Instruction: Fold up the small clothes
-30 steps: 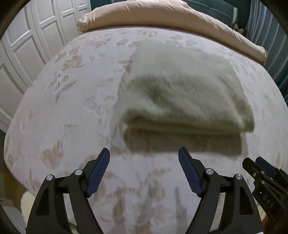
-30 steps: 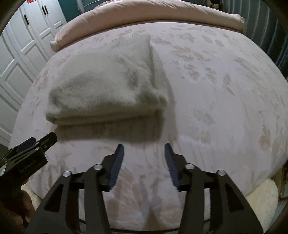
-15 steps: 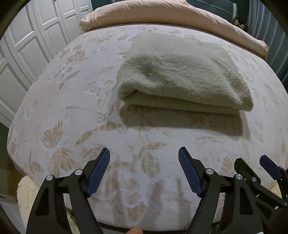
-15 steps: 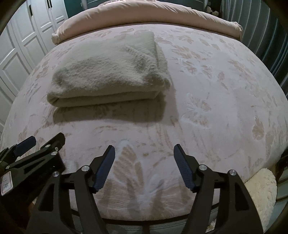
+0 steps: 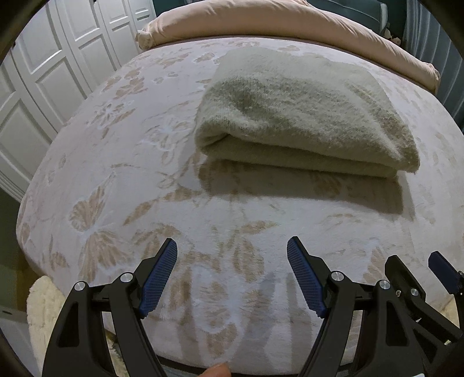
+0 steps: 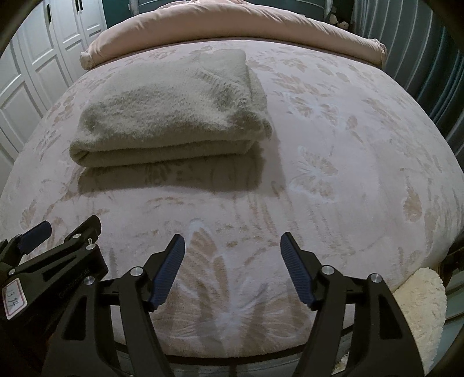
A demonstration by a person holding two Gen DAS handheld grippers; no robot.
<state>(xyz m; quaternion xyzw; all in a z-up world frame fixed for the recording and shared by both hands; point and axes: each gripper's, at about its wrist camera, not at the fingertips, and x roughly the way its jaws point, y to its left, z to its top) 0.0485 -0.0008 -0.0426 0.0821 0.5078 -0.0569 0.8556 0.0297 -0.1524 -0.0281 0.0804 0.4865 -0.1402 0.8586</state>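
Where the fuzzy garment [image 5: 304, 116] lies, folded into a thick rectangular bundle, it sits on the far half of the bed [image 5: 145, 179], nearer the pillow end than the near edge. Its cloth is a pale grey-green knit with a woolly nap, brushed darker in patches across the top. The near side shows a rounded fold with two stacked layers, and a soft shadow falls on the cover just in front of it. From the right wrist view the same bundle [image 6: 171, 110] lies to the left of centre, with one corner at the right slightly bulged out.

The bed's cover is a plush pinkish-white fabric with tan leaf and butterfly patterns pressed into the pile. A long peach-coloured pillow [image 5: 290, 26] runs along the far end, touching the cover.

The left gripper [image 5: 232, 275] hovers low over the near edge of the bed, pointing toward the garment and well apart from it; its black arms end in ribbed blue pads, spread wide with nothing between them. The right gripper [image 6: 232, 269] is held alongside it at the same height, jaws likewise wide and empty. Each shows at the edge of the other's view.

White panelled cupboard doors [image 5: 58, 72] stand to the left. A cream shaggy rug [image 6: 417, 313] lies below the bed.
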